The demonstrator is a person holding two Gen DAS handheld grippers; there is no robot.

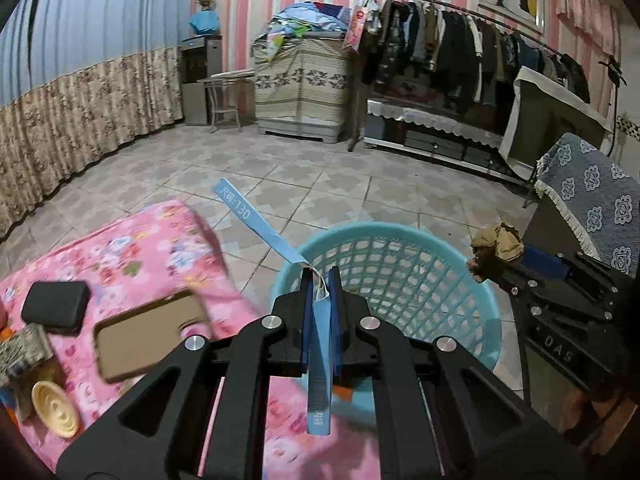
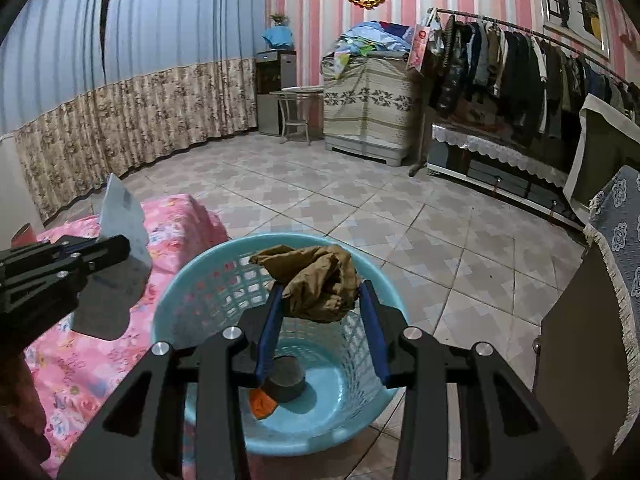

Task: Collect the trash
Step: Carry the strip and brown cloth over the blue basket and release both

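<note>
My left gripper (image 1: 320, 276) is shut on a light-blue paper size tag (image 1: 256, 216), which sticks up past the fingertips and hangs down behind them. It hovers at the near rim of a light-blue plastic basket (image 1: 380, 227). My right gripper (image 2: 320, 288) is shut on a crumpled brown paper wad (image 2: 316, 276) above the basket (image 2: 180, 276). Inside the basket lie a dark round object (image 2: 286, 380) and an orange scrap (image 2: 262, 402). The right wrist view shows the left gripper (image 2: 120, 246) with its tag (image 2: 122, 216) at the left. The left wrist view shows the right gripper (image 1: 494, 260) with the wad (image 1: 498, 242).
A pink floral cloth (image 1: 132, 248) left of the basket carries a phone (image 1: 152, 336), a black case (image 1: 56, 306) and a cream round lid (image 1: 56, 408). A dark cabinet under a blue patterned cloth (image 1: 592, 208) stands right of the basket. Tiled floor (image 2: 360, 200) stretches beyond.
</note>
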